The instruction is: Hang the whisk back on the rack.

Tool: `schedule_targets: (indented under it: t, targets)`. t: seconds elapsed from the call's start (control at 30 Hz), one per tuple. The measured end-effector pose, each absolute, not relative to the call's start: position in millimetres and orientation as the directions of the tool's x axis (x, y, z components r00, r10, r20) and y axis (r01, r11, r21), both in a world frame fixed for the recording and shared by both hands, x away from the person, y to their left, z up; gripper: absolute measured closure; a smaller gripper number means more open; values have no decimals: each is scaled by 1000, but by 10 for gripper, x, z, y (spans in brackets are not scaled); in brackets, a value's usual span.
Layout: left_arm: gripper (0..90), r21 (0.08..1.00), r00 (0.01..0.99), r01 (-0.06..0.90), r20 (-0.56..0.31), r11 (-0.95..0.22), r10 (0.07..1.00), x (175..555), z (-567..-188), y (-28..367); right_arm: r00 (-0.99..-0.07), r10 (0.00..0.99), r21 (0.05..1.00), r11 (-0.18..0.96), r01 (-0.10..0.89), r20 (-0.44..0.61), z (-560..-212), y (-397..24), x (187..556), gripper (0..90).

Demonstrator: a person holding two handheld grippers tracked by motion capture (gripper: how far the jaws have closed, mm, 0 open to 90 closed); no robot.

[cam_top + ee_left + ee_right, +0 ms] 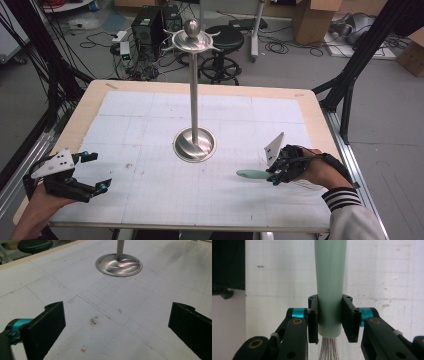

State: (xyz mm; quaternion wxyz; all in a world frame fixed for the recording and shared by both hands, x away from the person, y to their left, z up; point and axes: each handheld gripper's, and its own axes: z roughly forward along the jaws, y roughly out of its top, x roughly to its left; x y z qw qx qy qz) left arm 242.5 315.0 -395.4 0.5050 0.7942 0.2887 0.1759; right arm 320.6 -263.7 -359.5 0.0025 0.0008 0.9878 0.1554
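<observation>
Right hand-held gripper (329,320) clamped on pale green whisk handle (330,277), wires (329,348) behind its jaws

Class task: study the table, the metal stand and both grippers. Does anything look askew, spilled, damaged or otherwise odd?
Nothing is spilled or broken. The tall silver metal stand is upright. The white gridded table cover has small brown stains. The right gripper clamps a pale green handle with wires at its end; the left gripper is open.

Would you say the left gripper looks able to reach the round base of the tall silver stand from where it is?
Probably yes: the left gripper is open, holds nothing, and bare white mat lies between it and the stand's round base.
</observation>
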Motion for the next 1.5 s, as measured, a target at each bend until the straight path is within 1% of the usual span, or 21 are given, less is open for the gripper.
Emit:
schedule_targets:
  t: [0.03, 0.23, 0.57, 0.7, 0.77, 0.93, 1.1, 1.27, 1.5]
  targets:
    - [17, 904, 772, 281, -13, -322, 636, 2423, -3957, 3142, -1000, 9, 306, 952, 7, -5, -3581, -2637, 3201, 700]
    - [17, 904, 776, 277, -11, -325, 631, 2417, -3950, 3123, -1000, 28, 369, 929, 25, -2, -3454, -2628, 3198, 700]
    - [17, 908, 773, 273, -10, -318, 635, 2406, -3927, 3152, -999, 33, 475, 879, 27, -5, -3238, -2593, 3199, 700]
    - [17, 908, 773, 273, -11, -318, 634, 2405, -3924, 3155, -999, 52, 549, 834, 52, 16, -3161, -2579, 3203, 700]
    - [17, 908, 775, 272, -11, -318, 631, 2405, -3923, 3150, -999, 39, 568, 822, 41, 17, -3127, -2571, 3202, 699]
    - [17, 907, 776, 274, -12, -320, 631, 2404, -3924, 3143, -999, 46, 601, 797, 53, 27, -3055, -2523, 3184, 700]
    - [17, 908, 775, 272, -11, -319, 631, 2402, -3915, 3150, -995, 85, 679, 728, 92, 44, -2965, -2509, 3183, 699]
    - [17, 911, 775, 267, -9, -314, 632, 2401, -3899, 3161, -997, 61, 720, 691, 70, 38, -2886, -2465, 3173, 699]
    - [17, 913, 774, 263, -7, -312, 633, 2391, -3882, 3172, -999, 29, 795, 605, 46, 37, -2707, -2348, 3167, 699]
